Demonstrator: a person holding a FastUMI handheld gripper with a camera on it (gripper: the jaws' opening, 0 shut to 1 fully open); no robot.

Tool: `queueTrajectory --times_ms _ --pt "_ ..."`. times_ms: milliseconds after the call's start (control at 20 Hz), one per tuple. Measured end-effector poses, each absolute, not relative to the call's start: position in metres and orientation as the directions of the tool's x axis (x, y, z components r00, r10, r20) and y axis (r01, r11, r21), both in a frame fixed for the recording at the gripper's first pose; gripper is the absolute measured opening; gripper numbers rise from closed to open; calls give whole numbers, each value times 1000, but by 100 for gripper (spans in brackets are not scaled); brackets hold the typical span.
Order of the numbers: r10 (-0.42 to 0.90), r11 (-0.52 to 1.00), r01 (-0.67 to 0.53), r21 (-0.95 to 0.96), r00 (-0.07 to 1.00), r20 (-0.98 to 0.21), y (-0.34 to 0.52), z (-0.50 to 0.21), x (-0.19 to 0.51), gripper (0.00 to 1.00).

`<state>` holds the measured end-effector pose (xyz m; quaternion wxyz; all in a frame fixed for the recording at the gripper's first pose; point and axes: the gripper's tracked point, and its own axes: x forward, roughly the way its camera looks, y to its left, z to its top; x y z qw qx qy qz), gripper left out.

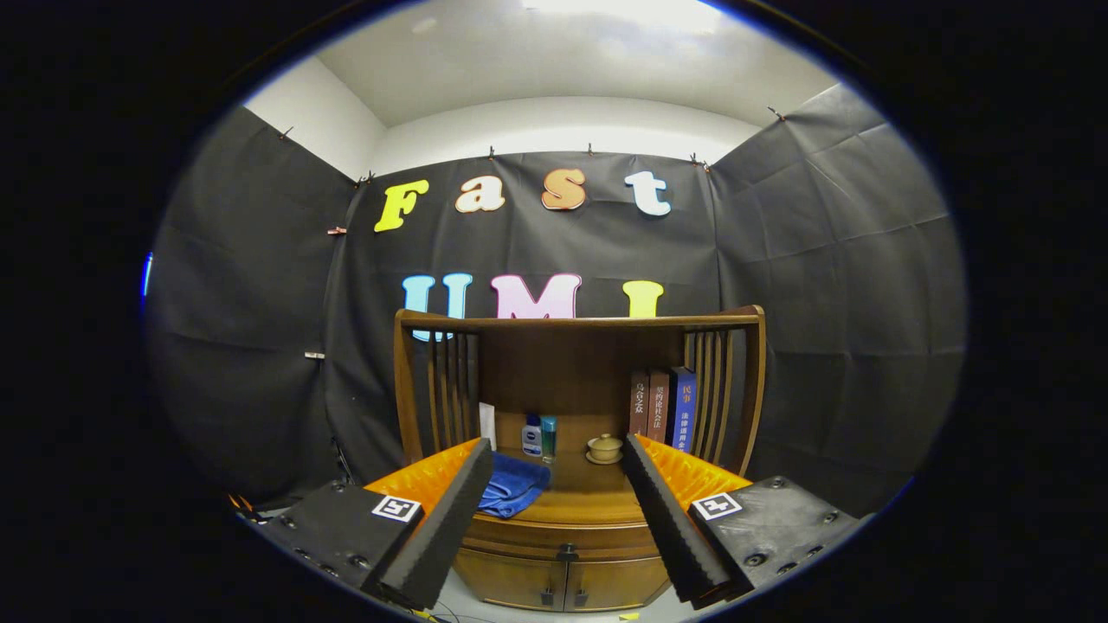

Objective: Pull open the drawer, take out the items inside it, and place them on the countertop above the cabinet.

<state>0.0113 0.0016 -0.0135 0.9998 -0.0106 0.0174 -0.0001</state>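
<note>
My orange-and-black two-finger gripper (554,519) wide apart, empty, well before the shut wooden cabinet drawer (567,535), blue folded cloth (515,484) on countertop (589,493).

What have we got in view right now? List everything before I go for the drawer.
Wooden cabinet with slatted sides: one, brown, ahead of the fingers.
Drawer with dark knob: one, brown, shut, under the countertop.
Folded blue cloth: one, countertop, by the left finger.
White-and-blue bottle: one, countertop rear.
Teal bottle: one, beside it.
Small lidded ceramic cup on saucer: one, beige, countertop centre.
Upright books: three, two brown, one blue, right rear.
Gripper: fingers black-padded, open, empty.
</note>
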Motion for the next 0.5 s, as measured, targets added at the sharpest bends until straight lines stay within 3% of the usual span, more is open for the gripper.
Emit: queueTrajectory --times_ms 500 --pt "-9 1000 8 -22 999 -39 0 -21 24 98"
